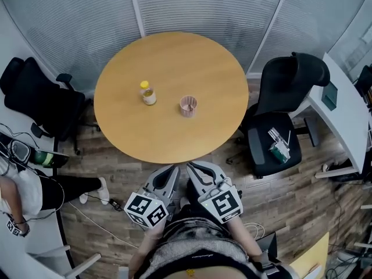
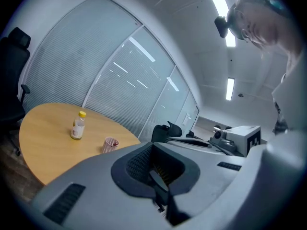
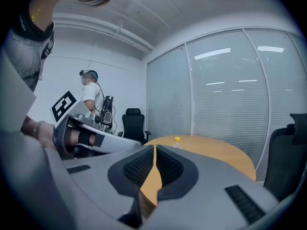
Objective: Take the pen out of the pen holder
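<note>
A pink pen holder (image 1: 188,106) stands near the middle of the round wooden table (image 1: 168,138), and it also shows small in the left gripper view as the pen holder (image 2: 110,144). What it holds is too small to make out. My left gripper (image 1: 172,170) and right gripper (image 1: 192,167) hang side by side just off the table's near edge, well short of the holder. The left gripper (image 2: 151,147) has its jaws together. The right gripper (image 3: 154,148) leaves only a thin slit. Neither holds anything.
A small bottle with a yellow cap (image 1: 149,93) stands left of the holder. Black office chairs flank the table at the right (image 1: 279,132) and the left (image 1: 35,97). A white desk (image 1: 343,115) runs along the right. A person (image 1: 23,190) sits at lower left. Blinds cover the glass walls behind.
</note>
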